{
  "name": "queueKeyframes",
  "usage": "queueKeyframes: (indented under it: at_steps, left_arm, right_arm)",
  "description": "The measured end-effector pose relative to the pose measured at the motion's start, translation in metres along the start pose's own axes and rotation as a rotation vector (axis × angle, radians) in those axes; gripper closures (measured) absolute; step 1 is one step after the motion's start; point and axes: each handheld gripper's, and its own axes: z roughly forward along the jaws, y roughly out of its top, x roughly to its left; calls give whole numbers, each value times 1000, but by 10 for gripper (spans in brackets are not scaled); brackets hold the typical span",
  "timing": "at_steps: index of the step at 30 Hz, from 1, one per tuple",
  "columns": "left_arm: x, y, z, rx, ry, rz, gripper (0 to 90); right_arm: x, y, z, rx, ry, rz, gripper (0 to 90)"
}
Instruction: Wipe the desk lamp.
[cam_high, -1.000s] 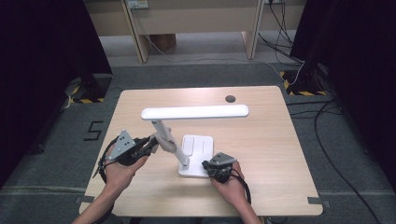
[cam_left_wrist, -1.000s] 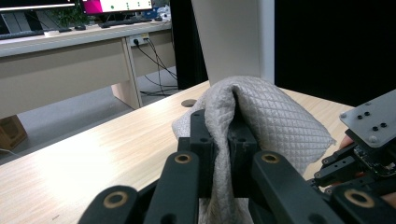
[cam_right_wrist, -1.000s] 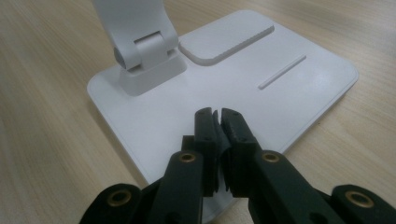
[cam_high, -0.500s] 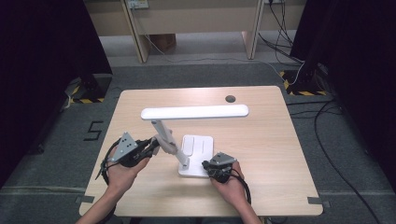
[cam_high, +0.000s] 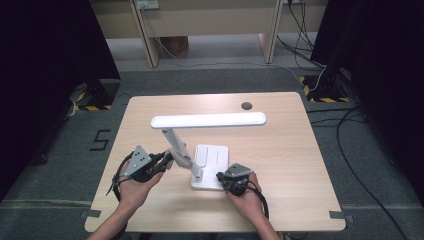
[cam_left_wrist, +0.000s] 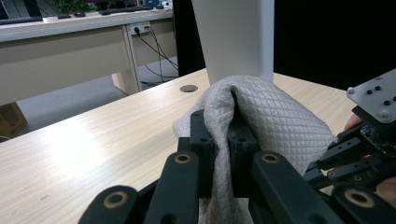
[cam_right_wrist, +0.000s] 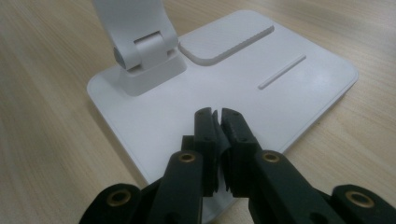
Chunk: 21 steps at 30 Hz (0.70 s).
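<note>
A white desk lamp stands mid-table, with a long head bar (cam_high: 207, 120), a slanted arm (cam_high: 172, 140) and a flat square base (cam_high: 215, 157). My left gripper (cam_high: 167, 160) is shut on a grey quilted cloth (cam_high: 181, 159) and holds it against the lower part of the arm. In the left gripper view the cloth (cam_left_wrist: 266, 121) drapes over the jaw tips of the left gripper (cam_left_wrist: 219, 126), with the lamp arm (cam_left_wrist: 233, 37) right behind it. My right gripper (cam_high: 221, 176) is shut with nothing between its jaws. Its tips (cam_right_wrist: 217, 114) rest on the near edge of the base (cam_right_wrist: 289, 79), in front of the hinge (cam_right_wrist: 144, 51).
The wooden table (cam_high: 280, 150) has a round cable hole (cam_high: 246, 105) near its far edge. Desks (cam_high: 210, 20) stand beyond the table and cables (cam_high: 345, 125) lie on the grey floor to the right. Dark curtains hang at both sides.
My left gripper with the cloth has slipped a little toward me, down along the lamp arm. The right gripper has stayed on the base.
</note>
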Motion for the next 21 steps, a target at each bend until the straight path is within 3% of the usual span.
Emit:
queueKeyframes:
  at_steps: [21]
  left_arm:
    - [-2,-16,6,7,-10,-8,836]
  right_arm:
    - [0,0,0,1,1,3,851]
